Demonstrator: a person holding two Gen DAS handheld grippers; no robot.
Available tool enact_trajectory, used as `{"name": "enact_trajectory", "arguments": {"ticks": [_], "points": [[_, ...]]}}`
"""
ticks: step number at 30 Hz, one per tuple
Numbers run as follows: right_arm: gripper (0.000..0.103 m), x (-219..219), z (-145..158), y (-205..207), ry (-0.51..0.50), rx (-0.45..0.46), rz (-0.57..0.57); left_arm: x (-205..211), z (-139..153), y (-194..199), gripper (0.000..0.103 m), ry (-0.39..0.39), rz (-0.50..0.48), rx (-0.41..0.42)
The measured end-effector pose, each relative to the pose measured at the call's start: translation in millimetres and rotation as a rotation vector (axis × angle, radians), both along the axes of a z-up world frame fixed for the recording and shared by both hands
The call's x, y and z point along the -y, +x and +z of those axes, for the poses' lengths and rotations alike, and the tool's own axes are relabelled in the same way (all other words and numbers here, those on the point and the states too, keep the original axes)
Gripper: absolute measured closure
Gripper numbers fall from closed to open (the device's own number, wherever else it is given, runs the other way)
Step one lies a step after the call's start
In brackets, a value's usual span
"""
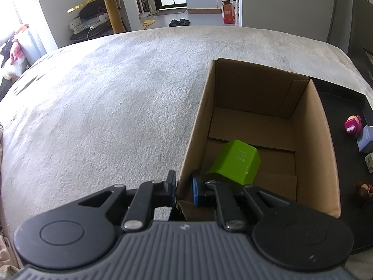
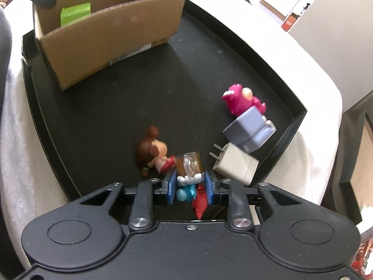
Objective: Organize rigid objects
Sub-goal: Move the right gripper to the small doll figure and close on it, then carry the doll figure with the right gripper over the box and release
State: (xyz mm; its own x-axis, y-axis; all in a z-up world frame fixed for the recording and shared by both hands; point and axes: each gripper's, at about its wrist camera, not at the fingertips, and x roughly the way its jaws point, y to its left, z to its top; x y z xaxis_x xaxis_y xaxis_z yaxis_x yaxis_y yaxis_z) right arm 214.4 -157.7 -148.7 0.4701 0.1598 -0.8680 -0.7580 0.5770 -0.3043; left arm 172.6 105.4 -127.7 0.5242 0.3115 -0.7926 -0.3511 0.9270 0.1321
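A cardboard box (image 1: 314,144) stands on a black tray (image 2: 105,107) and holds a green plastic cube (image 1: 235,162). My left gripper (image 1: 184,186) is shut on the box's near wall, one finger outside and one inside. My right gripper (image 2: 190,186) is shut on a blue-and-white figurine (image 2: 186,184) with an amber cube (image 2: 188,164) at its top, low over the tray's near edge. A brown-haired doll (image 2: 152,150), a pink bear (image 2: 242,99), a lavender block (image 2: 247,129) and a white plug charger (image 2: 235,163) lie on the tray.
The tray sits on a white plush cover (image 1: 116,93). The box (image 2: 109,30) stands at the tray's far left in the right wrist view. A red toy piece (image 2: 200,201) hangs below the right gripper. A gold side table (image 1: 112,7) stands beyond the bed.
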Motion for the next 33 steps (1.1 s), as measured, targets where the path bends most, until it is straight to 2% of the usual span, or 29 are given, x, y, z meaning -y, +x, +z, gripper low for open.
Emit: {"name": "enact_trajectory", "arguments": {"ticks": [19, 26, 33], "points": [[0.077, -51, 52, -6, 0.073, 0.092, -0.021, -2, 2, -2, 0.091, -0.009, -0.009, 0.009], [0.077, -72, 61, -3, 0.086, 0.106, 0.002, -4, 2, -2, 0.091, -0.023, -0.003, 0.013], [0.077, -88, 62, 6, 0.084, 0.117, 0.022, -1, 1, -1, 0.091, 0.002, -0.006, 0.007]]}}
